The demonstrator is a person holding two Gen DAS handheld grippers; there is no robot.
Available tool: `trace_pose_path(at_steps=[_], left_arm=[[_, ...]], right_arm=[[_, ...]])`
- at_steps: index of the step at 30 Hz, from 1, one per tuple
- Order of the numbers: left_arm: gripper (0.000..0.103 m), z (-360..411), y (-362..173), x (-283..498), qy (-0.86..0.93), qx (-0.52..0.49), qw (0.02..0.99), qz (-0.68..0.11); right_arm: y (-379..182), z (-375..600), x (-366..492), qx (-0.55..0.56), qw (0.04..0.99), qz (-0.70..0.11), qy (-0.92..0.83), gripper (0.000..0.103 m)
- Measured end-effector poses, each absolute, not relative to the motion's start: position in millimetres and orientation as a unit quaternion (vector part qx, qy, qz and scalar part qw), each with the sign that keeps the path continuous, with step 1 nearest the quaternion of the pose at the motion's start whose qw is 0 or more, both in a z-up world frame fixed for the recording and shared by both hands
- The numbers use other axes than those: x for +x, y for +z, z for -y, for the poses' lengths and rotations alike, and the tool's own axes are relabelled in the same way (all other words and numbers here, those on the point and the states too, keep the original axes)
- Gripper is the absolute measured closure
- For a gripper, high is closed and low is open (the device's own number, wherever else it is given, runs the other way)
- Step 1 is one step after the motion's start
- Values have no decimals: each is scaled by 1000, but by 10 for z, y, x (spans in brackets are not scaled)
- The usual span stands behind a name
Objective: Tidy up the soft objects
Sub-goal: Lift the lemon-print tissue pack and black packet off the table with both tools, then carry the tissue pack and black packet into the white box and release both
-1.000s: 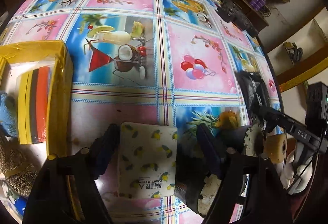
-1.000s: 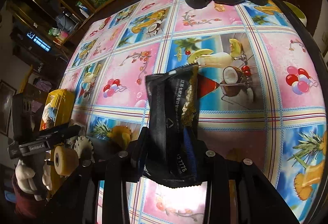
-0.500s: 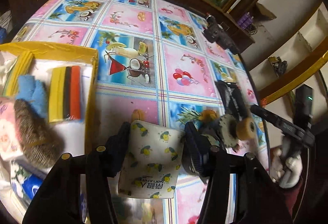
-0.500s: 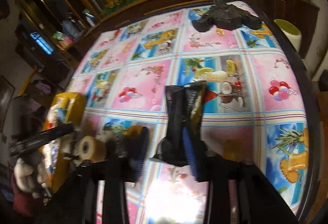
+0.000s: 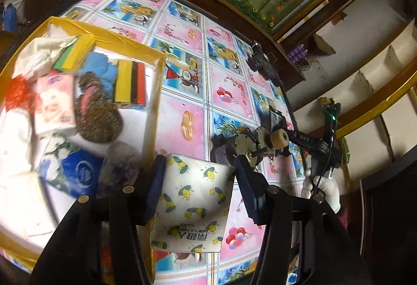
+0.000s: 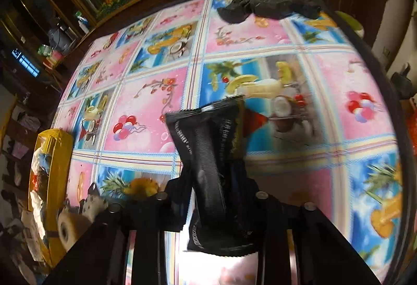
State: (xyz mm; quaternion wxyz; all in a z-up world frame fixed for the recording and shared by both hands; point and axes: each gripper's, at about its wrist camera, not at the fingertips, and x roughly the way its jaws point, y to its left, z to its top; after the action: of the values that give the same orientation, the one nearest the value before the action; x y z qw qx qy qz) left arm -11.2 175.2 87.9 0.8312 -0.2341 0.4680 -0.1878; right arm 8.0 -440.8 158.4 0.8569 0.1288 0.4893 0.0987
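The left gripper (image 5: pixel 198 188) clamps a lemon-print tissue pack (image 5: pixel 191 206) above the desk (image 5: pixel 229 92), just beside the yellow box (image 5: pixel 153 107) of soft things. The right gripper (image 6: pixel 216 209) is closed on a black packet (image 6: pixel 208 154), lifted off the desk.

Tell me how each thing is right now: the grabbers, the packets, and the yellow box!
Left gripper: shut on the packet.
White lemon-print tissue packet: held off the table, beside the box.
Right gripper: shut on the pouch.
Black crinkly plastic pouch: squeezed thin, lifted, sticking up and forward.
Yellow-rimmed box: open, crowded with soft things.
Striped yellow, black and red sponge: lying in the box.
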Motion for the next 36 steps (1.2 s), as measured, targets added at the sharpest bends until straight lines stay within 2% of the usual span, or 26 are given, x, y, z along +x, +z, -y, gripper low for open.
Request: trace_pose_path(at_steps=[9,16,28,36], left_arm=[[51,-2540,1058,-622,-140,-277,856,-413],[51,-3130,909,-919,-88,-308,860,-396],[51,-3554,494,-796,-41,-325,852,-408],[50,-3511,314,-486,-14,-292,855,-429]], right_arm=[[2350,4442,-976,151,886,-414,145,78],[2615,3840,-1438,130,872,-413,229,78],[2448,2384,-1478,75,816,-457,344,78],[2257,1539,-1407,45,784,-490,379,77]])
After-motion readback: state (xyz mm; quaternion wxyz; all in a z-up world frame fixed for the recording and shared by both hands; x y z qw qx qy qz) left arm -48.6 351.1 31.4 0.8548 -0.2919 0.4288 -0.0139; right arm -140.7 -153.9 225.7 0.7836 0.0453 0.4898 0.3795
